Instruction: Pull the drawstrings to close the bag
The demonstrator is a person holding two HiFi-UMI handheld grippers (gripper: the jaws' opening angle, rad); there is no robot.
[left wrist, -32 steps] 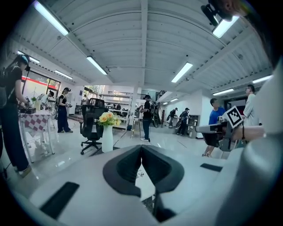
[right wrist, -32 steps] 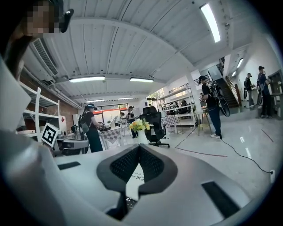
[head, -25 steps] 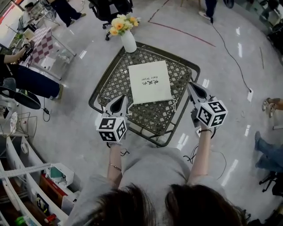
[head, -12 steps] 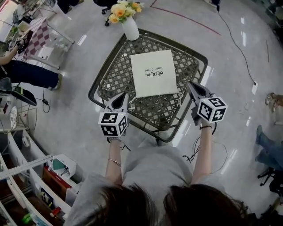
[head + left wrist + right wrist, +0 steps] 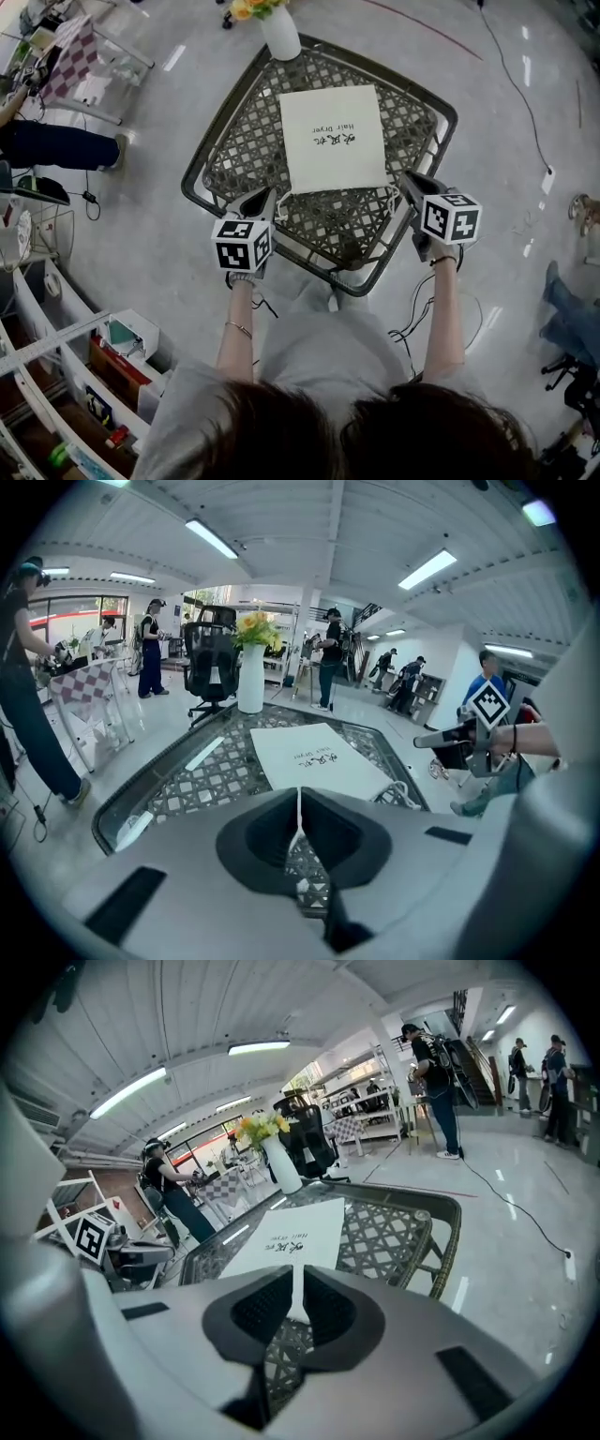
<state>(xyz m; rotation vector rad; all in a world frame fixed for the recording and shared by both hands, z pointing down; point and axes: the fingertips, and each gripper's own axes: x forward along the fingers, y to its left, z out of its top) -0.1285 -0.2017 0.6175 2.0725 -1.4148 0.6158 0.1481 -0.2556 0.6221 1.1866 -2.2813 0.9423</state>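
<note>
A flat white drawstring bag (image 5: 333, 139) with small dark print lies on the lattice-topped table (image 5: 239, 155). Its mouth is the edge nearest me, with white drawstrings (image 5: 392, 193) looping out at both near corners. My left gripper (image 5: 269, 193) hovers shut and empty just outside the bag's near-left corner. Off the near-right corner, my right gripper (image 5: 406, 176) is likewise shut with nothing in it. The left gripper view shows the bag (image 5: 314, 757) beyond closed jaws, and a string loop (image 5: 403, 794). In the right gripper view the bag (image 5: 291, 1232) lies ahead of closed jaws.
A white vase (image 5: 281, 34) of yellow flowers stands at the table's far edge. The table has a raised dark rim (image 5: 441, 155). Cables (image 5: 412, 323) trail on the floor at my right. Shelving (image 5: 56, 375) stands at my left, and people work farther off.
Both grippers have come down towards the table and now sit close to the bag's near corners. Their jaws stay closed. The bag has not moved.
</note>
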